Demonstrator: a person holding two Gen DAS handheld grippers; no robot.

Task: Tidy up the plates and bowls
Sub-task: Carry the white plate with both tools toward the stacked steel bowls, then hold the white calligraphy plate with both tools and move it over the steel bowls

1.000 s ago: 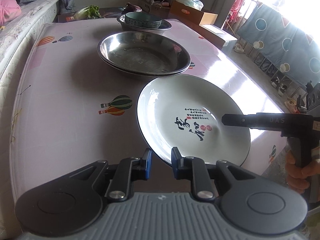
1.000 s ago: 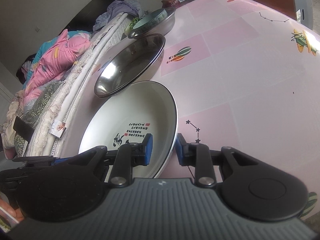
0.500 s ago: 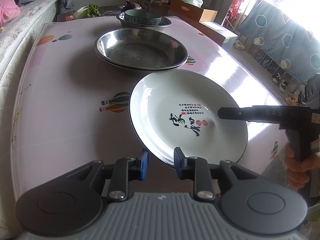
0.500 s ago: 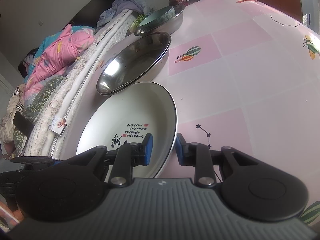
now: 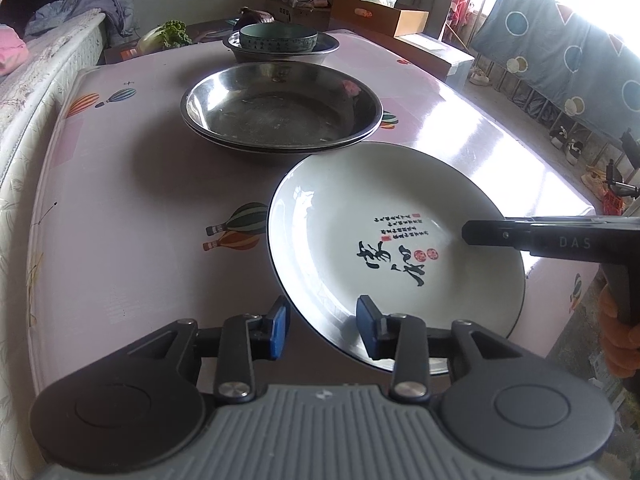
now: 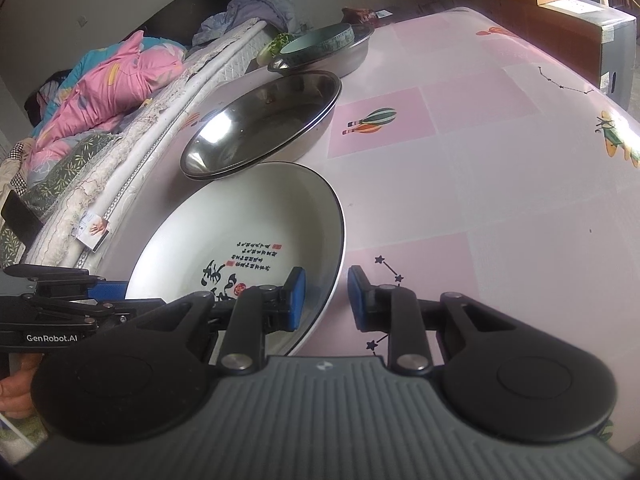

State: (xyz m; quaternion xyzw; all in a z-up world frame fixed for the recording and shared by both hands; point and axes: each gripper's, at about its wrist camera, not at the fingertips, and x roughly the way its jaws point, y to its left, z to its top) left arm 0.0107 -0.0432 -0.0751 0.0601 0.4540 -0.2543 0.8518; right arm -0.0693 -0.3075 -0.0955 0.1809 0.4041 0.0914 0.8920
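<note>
The white plate (image 5: pixel 396 240) sits tilted over the counter (image 5: pixel 132 184), just beside the steel pans (image 5: pixel 280 108). The left gripper (image 5: pixel 322 326) has just been opening its jaws, plate rim between them, untouched. The right gripper (image 6: pixel 322 296) jaws straddle the rim, narrow; I cannot tell if they pinch it.

The white plate's (image 6: pixel 240 240) near rim is hidden behind the gripper body, and its small lettering is unreadable.

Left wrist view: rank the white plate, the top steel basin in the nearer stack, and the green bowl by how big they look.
1. white plate, though it is nearest the camera, so this is unsure.
2. steel basin, nearly as wide.
3. green bowl, clearly smallest, but farthest away.
</note>
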